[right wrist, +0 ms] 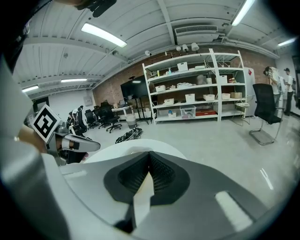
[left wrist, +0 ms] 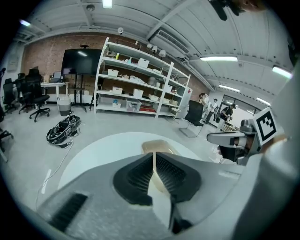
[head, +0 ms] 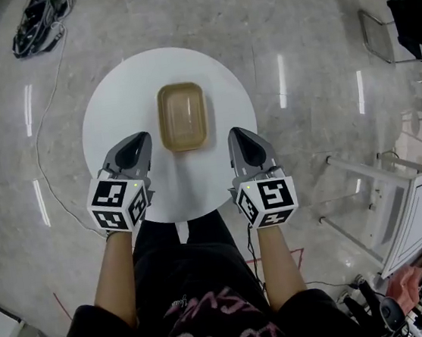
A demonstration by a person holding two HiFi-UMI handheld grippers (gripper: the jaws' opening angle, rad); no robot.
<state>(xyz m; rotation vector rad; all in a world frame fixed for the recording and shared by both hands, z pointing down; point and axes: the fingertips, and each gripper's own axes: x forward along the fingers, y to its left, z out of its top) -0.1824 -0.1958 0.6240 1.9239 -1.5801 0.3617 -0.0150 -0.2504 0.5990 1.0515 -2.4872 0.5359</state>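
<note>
My left hand-held gripper (head: 140, 139) and right hand-held gripper (head: 237, 133), both closed empty, flank a tan rectangular plastic tub (head: 183, 115) mid-frame; a stray nudge could shove it.

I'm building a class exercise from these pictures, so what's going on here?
A person stands at a round white table with a gripper in each hand. The left gripper and right gripper hover on either side of a tan tub at the table's middle, apart from it. Both have their jaws shut with nothing between them.
</note>
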